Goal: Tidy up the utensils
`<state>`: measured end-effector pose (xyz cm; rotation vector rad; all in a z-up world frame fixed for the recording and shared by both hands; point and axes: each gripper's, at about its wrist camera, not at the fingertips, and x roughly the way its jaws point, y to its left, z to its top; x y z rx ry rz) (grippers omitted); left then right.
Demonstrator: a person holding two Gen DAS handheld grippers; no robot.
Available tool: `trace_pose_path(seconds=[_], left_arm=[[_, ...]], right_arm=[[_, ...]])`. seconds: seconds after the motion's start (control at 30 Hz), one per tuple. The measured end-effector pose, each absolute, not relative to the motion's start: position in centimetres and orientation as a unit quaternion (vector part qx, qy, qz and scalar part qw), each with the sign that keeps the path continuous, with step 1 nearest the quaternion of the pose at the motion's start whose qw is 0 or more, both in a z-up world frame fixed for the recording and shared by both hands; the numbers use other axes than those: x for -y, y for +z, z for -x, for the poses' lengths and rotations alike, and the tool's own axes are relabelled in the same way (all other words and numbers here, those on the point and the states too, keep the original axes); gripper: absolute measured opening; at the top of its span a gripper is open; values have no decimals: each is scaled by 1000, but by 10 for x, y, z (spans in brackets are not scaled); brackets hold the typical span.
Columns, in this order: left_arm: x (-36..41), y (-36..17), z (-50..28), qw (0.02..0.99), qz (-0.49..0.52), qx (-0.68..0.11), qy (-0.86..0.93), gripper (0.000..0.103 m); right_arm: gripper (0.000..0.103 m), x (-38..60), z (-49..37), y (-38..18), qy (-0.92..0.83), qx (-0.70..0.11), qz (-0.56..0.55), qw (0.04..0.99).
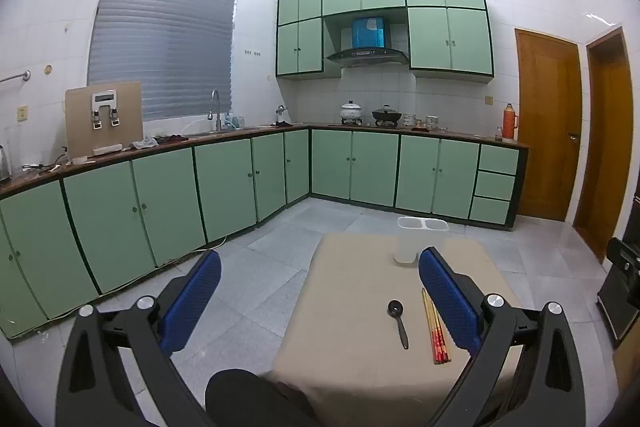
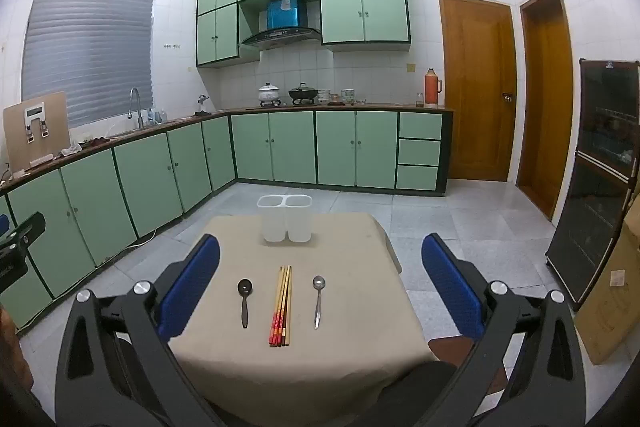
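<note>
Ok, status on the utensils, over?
Left gripper open, right gripper open, both empty. Black spoon, chopsticks, metal spoon lie on the table; holder empty. Path clear.

One desk (image 2: 340, 367) carries the utensils. On it lie two spoons: one black spoon (image 2: 244, 301) and one metal spoon (image 2: 318, 299). Between them lies one bundle of chopsticks (image 2: 282, 307) with red ends; the sticks lie too close together to count exactly, though four or so seems likely. One white holder (image 2: 285, 219) stands at the far edge, with two compartments. The left wrist view shows only one spoon, the black one, plus the chopsticks and the holder.
</note>
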<state>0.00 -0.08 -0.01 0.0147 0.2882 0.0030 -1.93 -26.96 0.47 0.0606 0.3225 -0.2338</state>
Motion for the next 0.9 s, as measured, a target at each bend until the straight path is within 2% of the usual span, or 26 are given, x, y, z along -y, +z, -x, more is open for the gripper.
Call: trace_pose_path(seconds=[0.9], left_arm=[[-3, -1, 0, 989, -2, -146, -4, 97]], right_arm=[[98, 279, 20, 6, -127, -153, -28, 980]])
